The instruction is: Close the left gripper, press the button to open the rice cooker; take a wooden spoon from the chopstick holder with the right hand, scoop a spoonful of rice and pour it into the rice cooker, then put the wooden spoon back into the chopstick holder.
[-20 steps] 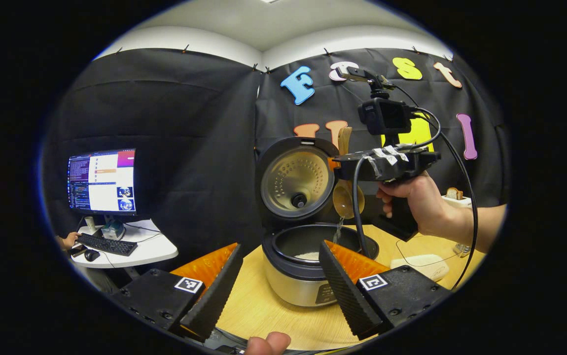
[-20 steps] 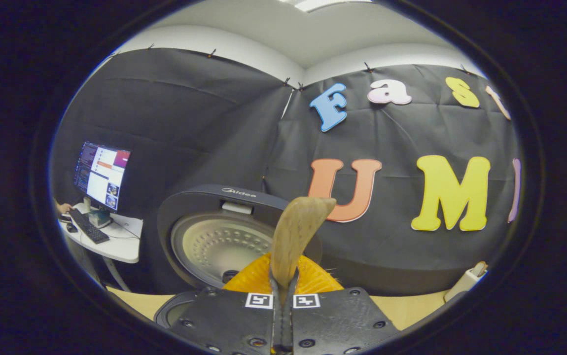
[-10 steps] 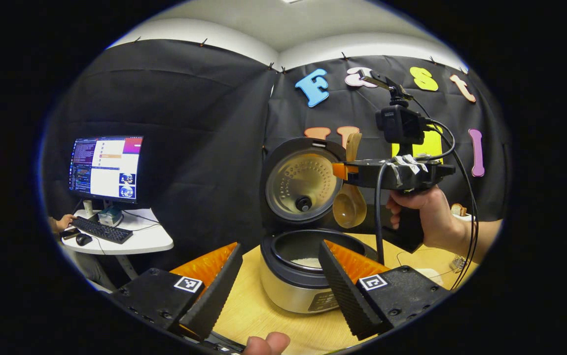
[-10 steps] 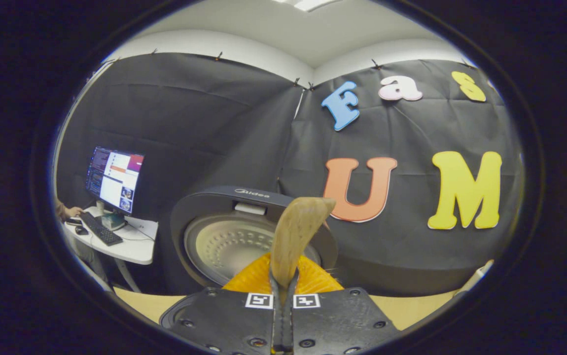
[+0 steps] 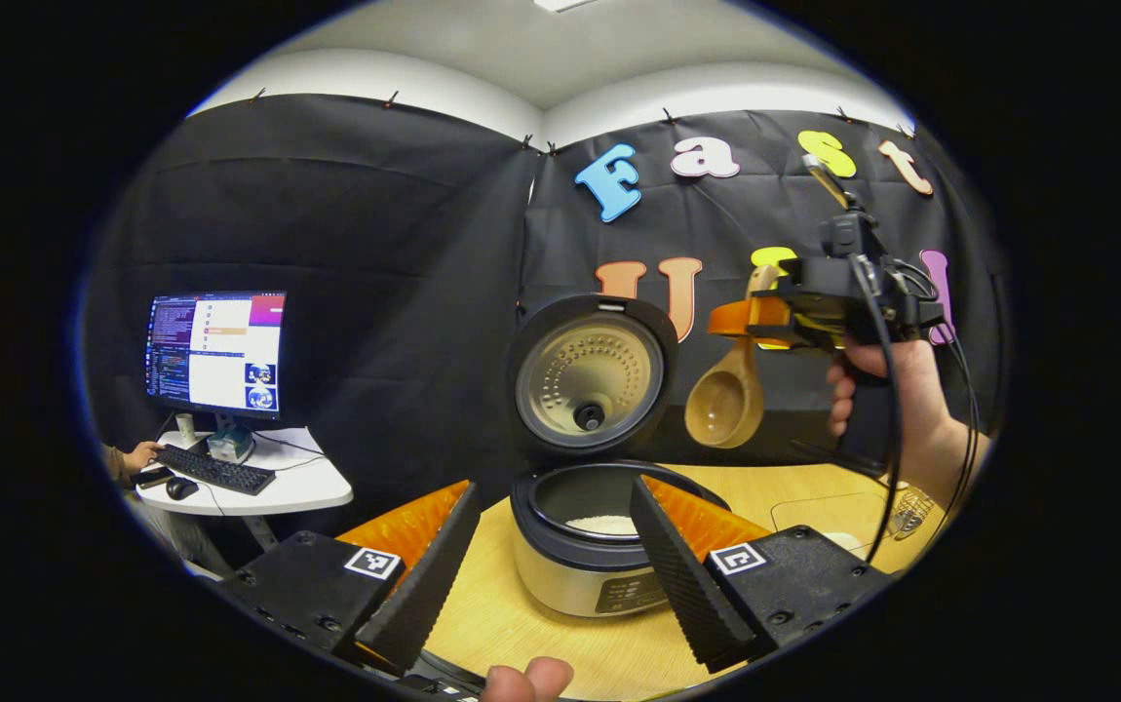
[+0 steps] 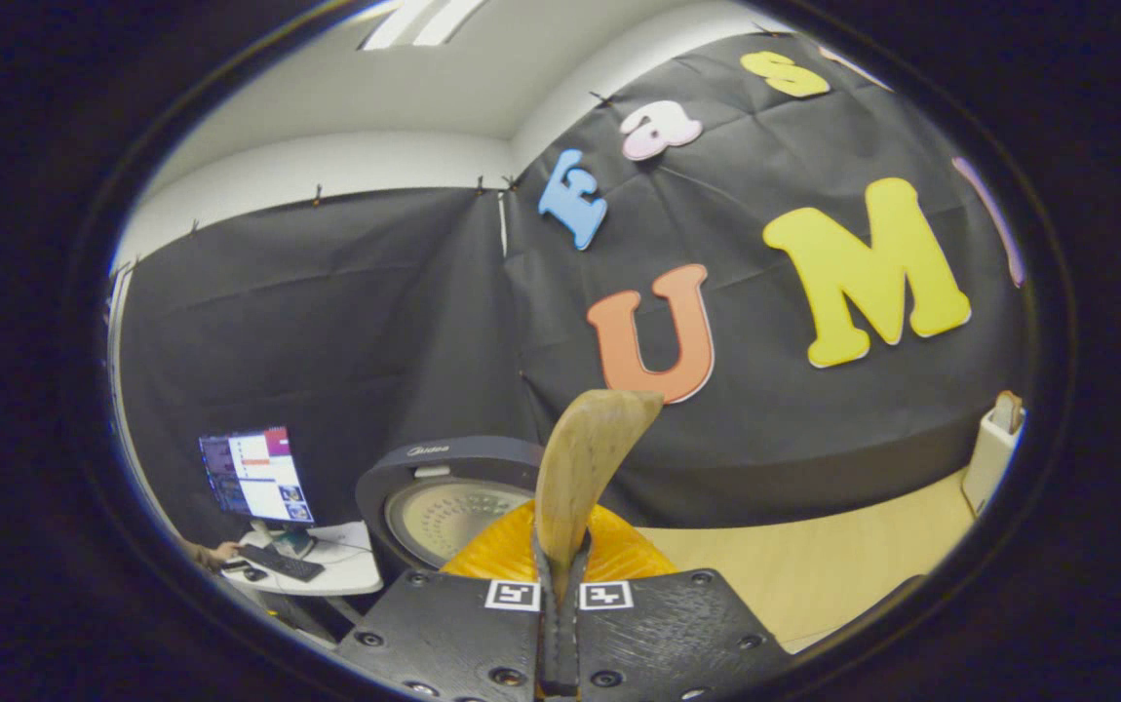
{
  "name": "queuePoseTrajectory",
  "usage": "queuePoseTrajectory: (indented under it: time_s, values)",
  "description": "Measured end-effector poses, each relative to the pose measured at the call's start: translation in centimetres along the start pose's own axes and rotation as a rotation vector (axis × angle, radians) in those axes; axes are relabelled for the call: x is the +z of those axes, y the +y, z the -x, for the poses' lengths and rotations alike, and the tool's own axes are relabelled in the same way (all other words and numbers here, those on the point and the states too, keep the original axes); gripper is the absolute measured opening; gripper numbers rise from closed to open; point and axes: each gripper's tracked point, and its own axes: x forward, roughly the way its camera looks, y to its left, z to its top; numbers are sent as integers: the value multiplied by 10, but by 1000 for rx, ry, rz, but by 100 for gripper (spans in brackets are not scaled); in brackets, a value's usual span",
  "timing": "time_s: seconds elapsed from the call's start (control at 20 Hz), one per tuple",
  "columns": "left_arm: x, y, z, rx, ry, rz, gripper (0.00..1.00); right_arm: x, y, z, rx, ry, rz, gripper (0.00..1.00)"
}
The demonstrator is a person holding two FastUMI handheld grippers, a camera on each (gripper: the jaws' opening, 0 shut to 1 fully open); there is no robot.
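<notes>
In the left gripper view, the rice cooker (image 5: 588,546) was seen on the wooden table (image 5: 512,614) with its lid (image 5: 590,373) raised upright and white rice (image 5: 603,525) lying in the inner pot. The left gripper (image 5: 546,565) was held low before the cooker, its fingers spread wide apart with nothing between them. To the right of the lid, well above the table, the right gripper (image 5: 751,317) was carried by a hand (image 5: 887,390), and the wooden spoon (image 5: 728,395) was seen hanging from it, bowl downward and empty.

In the right gripper view, the spoon's handle (image 6: 585,468) was shown pinched between the pressed-together fingers of the right gripper (image 6: 560,585), its end rising above them. The white chopstick holder (image 6: 991,453) was seen at the table's far right edge. On the cooker's lid (image 6: 448,487) a brand name was printed, too small to be read with certainty.

A monitor (image 5: 216,353) and keyboard (image 5: 214,470) were seen on a side desk.
</notes>
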Motion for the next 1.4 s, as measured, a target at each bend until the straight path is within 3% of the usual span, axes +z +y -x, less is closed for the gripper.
queuePoseTrajectory:
  time_s: [0.35, 0.45, 0.5, 0.55, 0.7, 1.0, 1.4]
  values:
    - [16, -43, 11, -42, -47, -13, 99, 74, -146, 120, -187, -106, -122, 0]
    - [18, -53, 11, -37, -57, -41, 99, 86, -203, 161, -270, -130, -133, 0]
    - [18, -60, 12, -38, -64, -60, 94, 92, -232, 181, -319, -146, -136, 0]
    - [19, -67, 13, -41, -70, -75, 99, 94, -260, 198, -369, -162, -141, 0]
    - [22, -92, 15, -81, -92, -82, 99, 90, -328, 237, -500, -186, -117, 0]
    - [20, -115, 23, -114, -89, -41, 99, 52, -392, 263, -604, -179, -46, 0]
    - [51, -108, 39, -92, -125, -75, 99, -17, -433, 250, -636, -117, 1, 0]
